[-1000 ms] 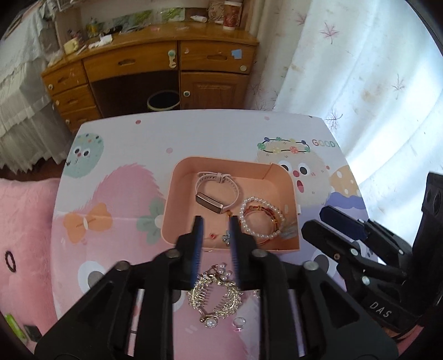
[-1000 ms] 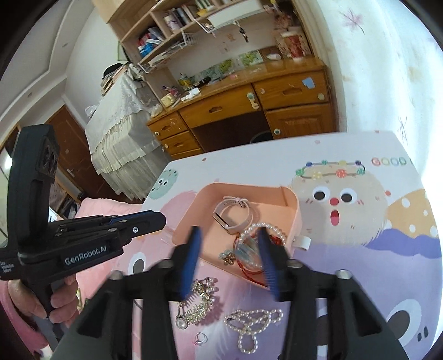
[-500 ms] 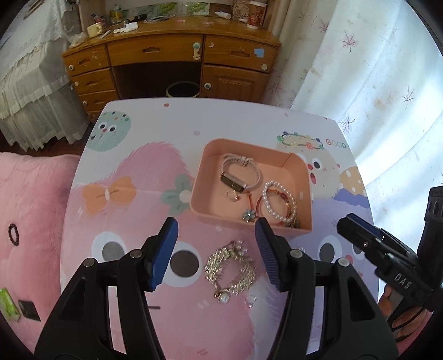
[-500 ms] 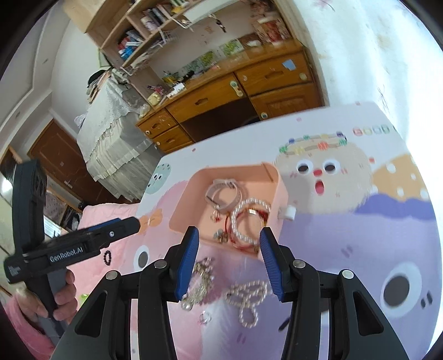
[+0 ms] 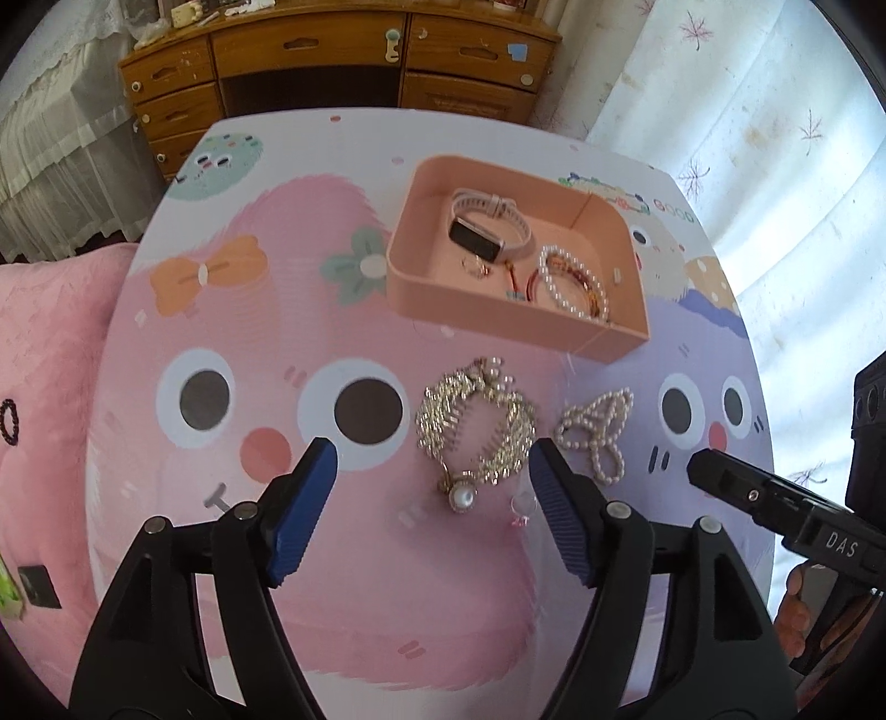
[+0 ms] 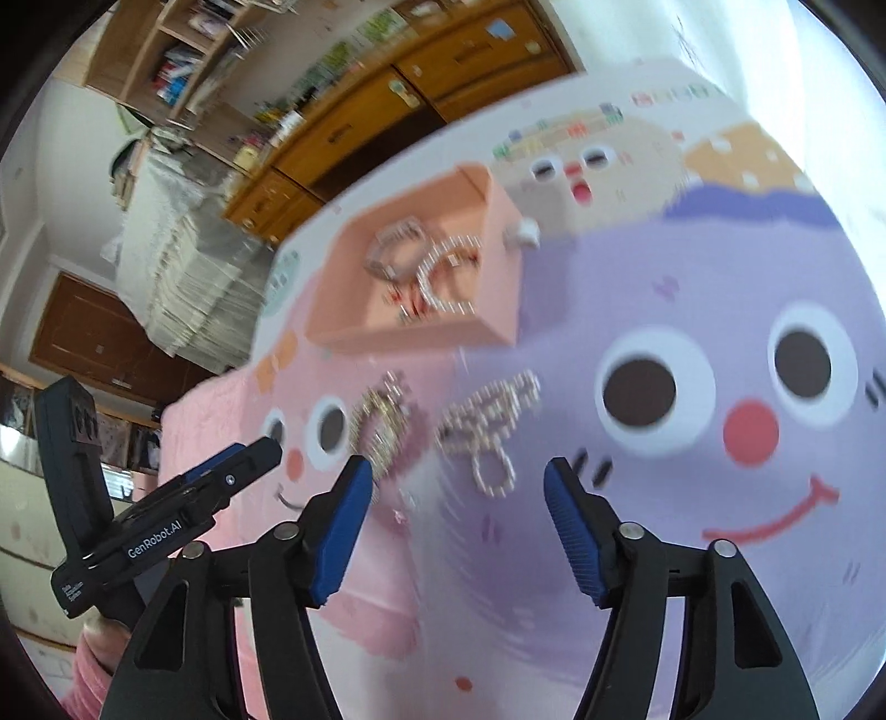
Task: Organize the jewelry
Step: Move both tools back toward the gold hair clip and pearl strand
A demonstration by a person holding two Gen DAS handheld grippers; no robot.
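A peach tray (image 5: 498, 315) (image 6: 410, 338) on the cartoon mat holds a pink watch (image 5: 487, 224), a small ring (image 5: 476, 267) and a pearl bracelet (image 5: 576, 282). On the mat in front of it lie a gold hair comb with a pearl drop (image 5: 476, 432) (image 6: 382, 426), a pearl necklace (image 5: 598, 429) (image 6: 487, 426) and a small clear ring (image 5: 523, 504). My left gripper (image 5: 432, 487) is open and empty, just short of the comb. My right gripper (image 6: 459, 495) is open and empty, just short of the pearl necklace.
The mat covers a table (image 5: 221, 387) with a pink cushion (image 5: 44, 343) at its left. A wooden desk with drawers (image 5: 343, 50) stands behind, white curtains (image 5: 747, 111) at the right. The right wrist view is motion-blurred.
My left gripper opened, let go a small piece in the tray and pulled back over the comb. My right gripper also pulled back and swung down toward the pearl necklace.
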